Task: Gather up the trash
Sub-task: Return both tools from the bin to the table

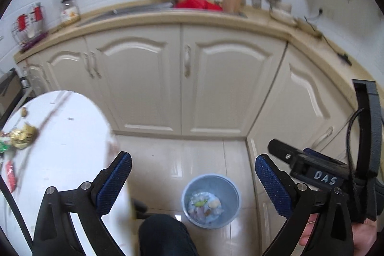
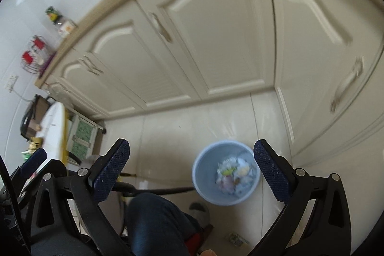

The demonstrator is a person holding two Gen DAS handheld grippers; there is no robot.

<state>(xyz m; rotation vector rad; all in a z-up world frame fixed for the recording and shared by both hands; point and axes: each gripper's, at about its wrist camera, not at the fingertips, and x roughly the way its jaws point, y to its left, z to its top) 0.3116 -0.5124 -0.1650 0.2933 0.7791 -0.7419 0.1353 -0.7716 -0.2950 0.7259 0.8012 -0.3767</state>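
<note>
Overhead, from your left wrist camera: your left gripper hangs with its blue pads spread wide and nothing between them, above a pale tiled floor. Down between the pads stands the blue trash bin, with scraps of trash lying in its bottom. To the left a white table carries a crumpled gold wrapper and other blurred litter near its left edge. Your right gripper shows at the right of this view. Cream cabinet doors fill the far side under a counter.

Next, from your right wrist camera: your right gripper is likewise spread wide and empty, tilted over the same floor. The trash bin sits just inside the right pad, near your dark-trousered knee. Your left gripper edges in at the far left, beside the table.
</note>
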